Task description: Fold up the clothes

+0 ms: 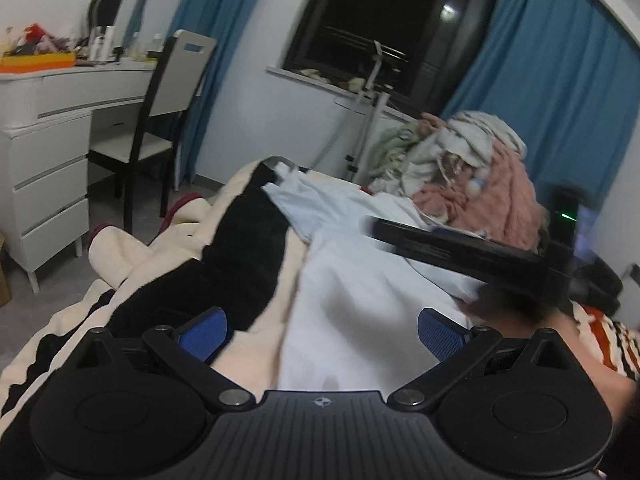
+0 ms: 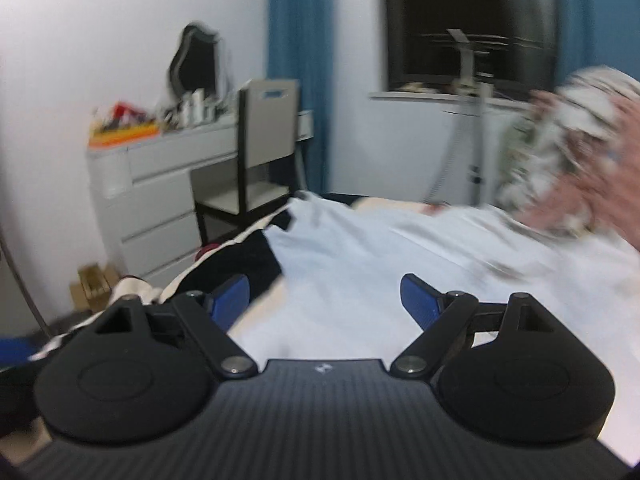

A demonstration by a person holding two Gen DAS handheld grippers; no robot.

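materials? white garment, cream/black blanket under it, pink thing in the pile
White garment: thin woven cloth, probably cotton, matte; it lies flat with soft creases. Cream and black blanket: plush fleece by its fuzzy nap and thick rolled edges. Pink item in the pile: shaggy, long-pile knit or fleece; blur leaves it open.

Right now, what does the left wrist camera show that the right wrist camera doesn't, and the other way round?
Only the left wrist view shows the right hand-held gripper's dark body crossing over the white garment, plus an orange striped cloth at the right edge. Only the right wrist view shows a cardboard box on the floor by the dresser. Both show the white garment spread on the cream and black blanket, the pink clothes pile, the chair, the blue curtains, and open blue fingers.
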